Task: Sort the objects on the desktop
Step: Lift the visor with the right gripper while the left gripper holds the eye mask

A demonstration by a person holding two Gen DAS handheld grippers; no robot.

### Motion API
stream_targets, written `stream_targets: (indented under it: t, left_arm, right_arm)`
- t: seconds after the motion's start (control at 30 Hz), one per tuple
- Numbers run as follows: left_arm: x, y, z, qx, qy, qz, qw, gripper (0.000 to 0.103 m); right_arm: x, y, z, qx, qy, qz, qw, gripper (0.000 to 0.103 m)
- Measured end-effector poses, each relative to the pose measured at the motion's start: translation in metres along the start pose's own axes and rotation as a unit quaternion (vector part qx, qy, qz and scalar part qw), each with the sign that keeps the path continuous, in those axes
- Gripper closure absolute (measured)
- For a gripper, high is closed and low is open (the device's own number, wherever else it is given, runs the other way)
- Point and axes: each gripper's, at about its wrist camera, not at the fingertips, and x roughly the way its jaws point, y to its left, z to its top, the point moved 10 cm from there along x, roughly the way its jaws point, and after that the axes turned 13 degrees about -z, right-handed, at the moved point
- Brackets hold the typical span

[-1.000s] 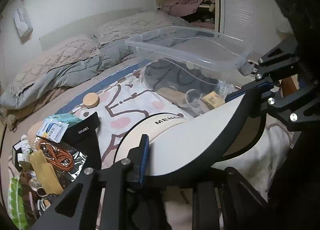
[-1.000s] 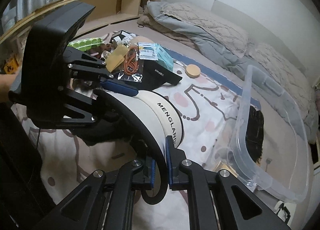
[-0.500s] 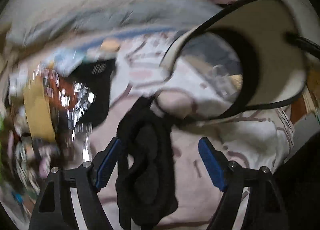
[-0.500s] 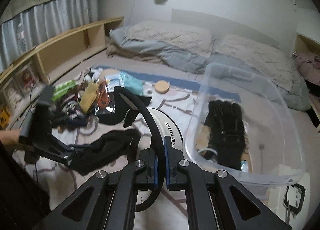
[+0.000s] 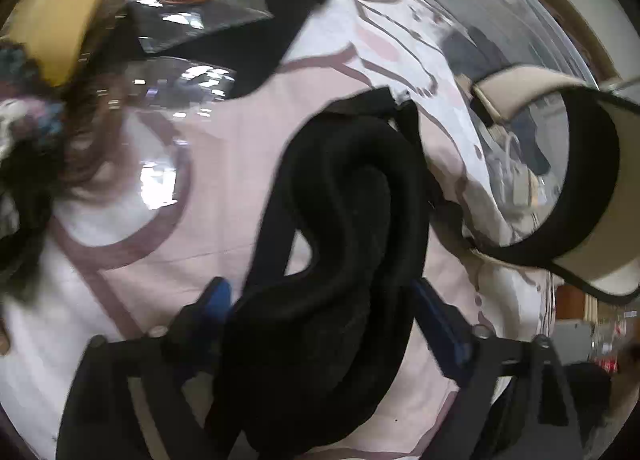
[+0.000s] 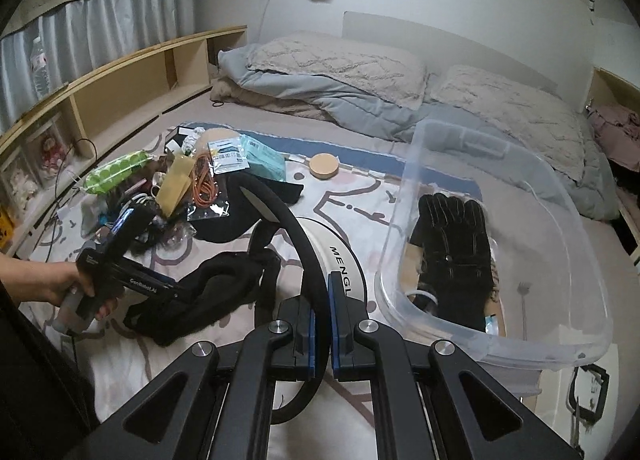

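My right gripper (image 6: 321,300) is shut on the black brim of a cream sun visor (image 6: 340,248) and holds it above the bed, just left of a clear plastic bin (image 6: 472,140). The visor also shows in the left wrist view (image 5: 576,188). A black glove (image 6: 456,244) lies in the bin. My left gripper (image 5: 320,320) is open, its fingers either side of a crumpled black cloth (image 5: 344,244) on the patterned sheet; I see it also in the right wrist view (image 6: 216,296). I cannot tell if the pads touch the cloth.
A pile of small objects lies at the left: orange cable (image 6: 204,184), tan pouch (image 6: 174,186), green packet (image 6: 116,172), teal packets (image 6: 264,156), black cap (image 6: 240,212). A round wooden lid (image 6: 325,166) lies beyond. Pillows (image 6: 340,60) and shelving (image 6: 120,88) border the bed.
My left gripper let go of the visor, opened, and dropped down over the black cloth. My right gripper kept the visor and swung it toward the bin.
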Motion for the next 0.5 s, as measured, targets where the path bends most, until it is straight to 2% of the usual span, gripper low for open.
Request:
stream_targets:
  t: [0.1, 0.23, 0.3, 0.43, 0.5]
  left_arm:
    - [0.004, -0.007, -0.001, 0.006, 0.016, -0.004, 0.9999, 0.007]
    - [0.005, -0.035, -0.005, -0.03, 0.037, -0.094, 0.9944, 0.008]
    - [0.004, -0.049, -0.007, -0.017, 0.043, -0.115, 0.9922, 0.013]
    - [0.012, -0.066, -0.012, 0.02, 0.058, -0.105, 0.9925, 0.018]
    - [0.018, -0.067, -0.011, 0.032, 0.059, -0.088, 0.9938, 0.028]
  right_arm:
    - [0.001, 0.001, 0.0, -0.001, 0.002, 0.002, 1.0, 0.098]
    - [0.002, 0.001, 0.0, 0.0, 0.001, 0.005, 1.0, 0.098]
    - [0.001, 0.001, 0.0, 0.001, 0.0, 0.007, 1.0, 0.097]
    - [0.003, 0.007, -0.005, 0.011, 0.014, 0.032, 0.999, 0.097]
    - [0.007, 0.009, -0.01, 0.012, 0.025, 0.035, 0.999, 0.097]
